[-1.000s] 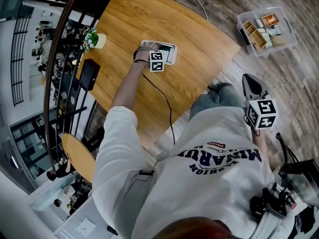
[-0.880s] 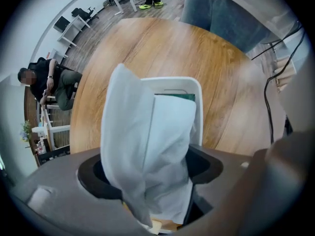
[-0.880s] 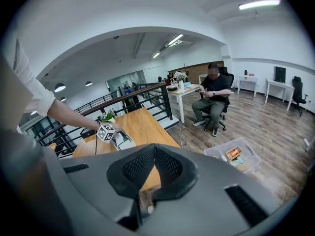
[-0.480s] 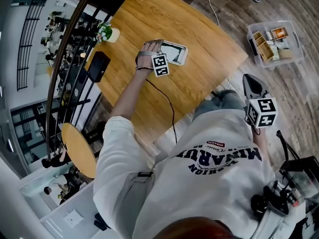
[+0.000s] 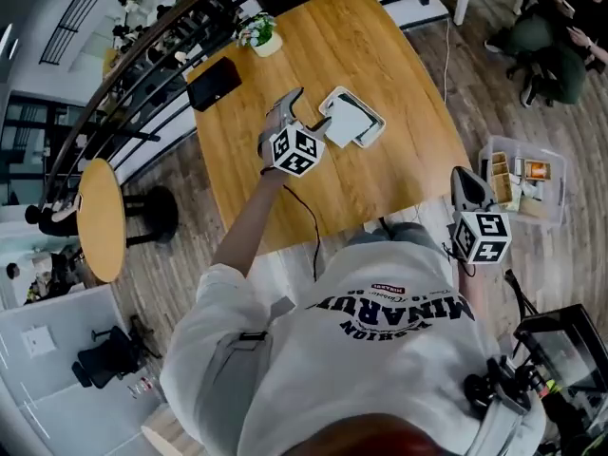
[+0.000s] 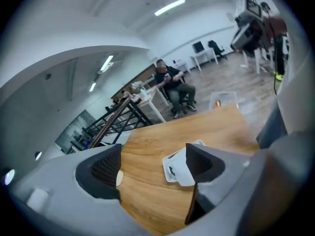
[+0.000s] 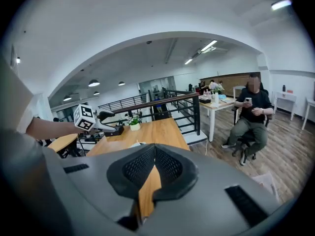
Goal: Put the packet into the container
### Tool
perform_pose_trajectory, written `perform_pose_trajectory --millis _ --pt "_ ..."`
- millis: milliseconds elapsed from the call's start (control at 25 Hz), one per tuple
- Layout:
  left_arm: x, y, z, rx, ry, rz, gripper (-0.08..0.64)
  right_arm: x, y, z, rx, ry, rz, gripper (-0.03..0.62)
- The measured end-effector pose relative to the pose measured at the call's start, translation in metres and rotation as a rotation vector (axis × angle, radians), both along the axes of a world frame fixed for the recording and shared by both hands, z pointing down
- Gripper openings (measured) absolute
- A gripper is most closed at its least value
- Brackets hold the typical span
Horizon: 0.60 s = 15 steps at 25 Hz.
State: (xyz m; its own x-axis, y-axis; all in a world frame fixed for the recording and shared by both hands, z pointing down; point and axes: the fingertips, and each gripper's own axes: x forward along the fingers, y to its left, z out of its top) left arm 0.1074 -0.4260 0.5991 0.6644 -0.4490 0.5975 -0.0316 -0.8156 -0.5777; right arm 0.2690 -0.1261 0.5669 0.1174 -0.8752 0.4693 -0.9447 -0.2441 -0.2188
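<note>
Its fingers just opening, apart and empty, the left gripper [image 6: 153, 163] should be pulling straight up, sparing the flat white packet [image 5: 348, 122] in the shallow white rectangular container [image 5: 378, 125] beneath them.

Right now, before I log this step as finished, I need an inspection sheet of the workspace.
Surface: wooden table, light brown.
Job's things: white packet lies in the white container.
Clutter: black box, potted plant.
Grippers: left gripper above the table, jaws just opened, nothing between them; right gripper shut, empty, off the table's edge.
Cables: black cable trailing from the left gripper.
Surroundings: clear bin of items on the floor, seated person, round side table.
</note>
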Motion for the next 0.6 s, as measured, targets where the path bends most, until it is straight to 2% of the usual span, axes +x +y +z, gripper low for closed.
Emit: perform_pose_trajectory --millis 200,360,480,600 --pt "-0.068 0.036 -0.106 -0.036 0.458 -0.228 0.405 -0.025 -0.061 -0.033 0.086 0.074 -0.190 0.009" --pt "-0.125 0.088 -0.174 -0.031 0.762 -0.294 0.405 -0.061 -0.099 -0.080 0.187 0.133 -0.326 0.008" --pt "-0.162 0.127 -0.205 -0.028 0.920 -0.345 0.405 -0.093 -0.114 -0.116 0.261 0.180 -0.409 0.009" --pt "-0.187 0.150 -0.214 -0.022 0.997 -0.420 0.405 -0.120 -0.126 -0.135 0.293 0.202 -0.481 0.009"
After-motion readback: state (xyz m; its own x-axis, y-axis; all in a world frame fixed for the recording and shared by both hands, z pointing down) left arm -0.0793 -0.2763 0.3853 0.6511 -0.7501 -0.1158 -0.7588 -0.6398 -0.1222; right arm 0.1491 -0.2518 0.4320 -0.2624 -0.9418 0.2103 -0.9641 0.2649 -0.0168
